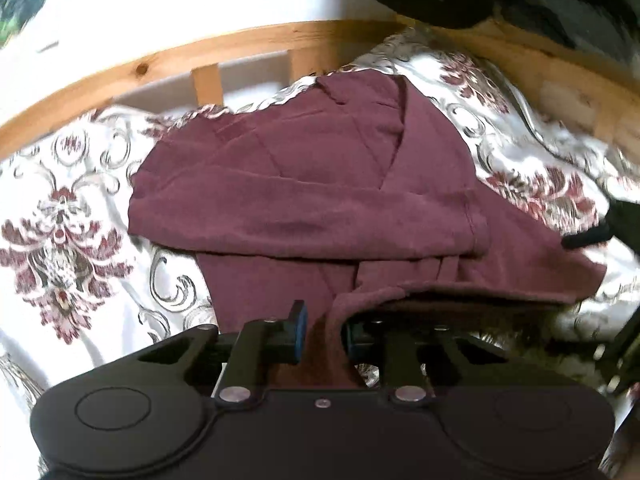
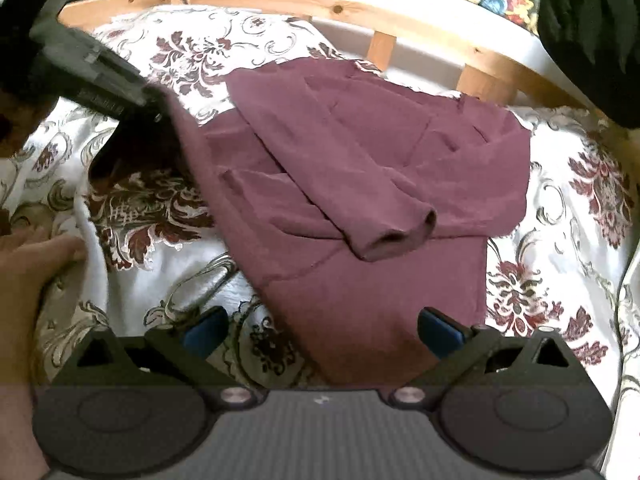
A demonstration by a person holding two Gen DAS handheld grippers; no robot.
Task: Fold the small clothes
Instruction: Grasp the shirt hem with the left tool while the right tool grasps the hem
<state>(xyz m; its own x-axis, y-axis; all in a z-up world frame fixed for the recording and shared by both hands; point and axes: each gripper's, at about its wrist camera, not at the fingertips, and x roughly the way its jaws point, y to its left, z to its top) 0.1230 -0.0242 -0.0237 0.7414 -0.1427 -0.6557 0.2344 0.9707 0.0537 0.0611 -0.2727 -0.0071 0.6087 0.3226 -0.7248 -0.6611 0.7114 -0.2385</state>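
A maroon long-sleeved top [image 1: 304, 200] lies on the patterned bedspread, its sleeves folded across the body with both cuffs [image 2: 396, 236] side by side. My left gripper [image 1: 325, 334] is shut on the top's near edge, with maroon cloth pinched between the blue pads. In the right wrist view that same left gripper [image 2: 160, 114] holds a corner of the top [image 2: 360, 140] lifted off the bed at the upper left. My right gripper [image 2: 324, 332] stands open over the bottom hem, and the cloth lies under the gap without touching the pads.
The white bedspread with dark red floral print [image 2: 180, 48] covers the surface. A curved wooden bed rail [image 2: 400, 12] runs behind the top. Dark cloth [image 2: 588, 32] is bunched at the far right. A person's hand [image 2: 36, 256] rests on the bedspread at the left.
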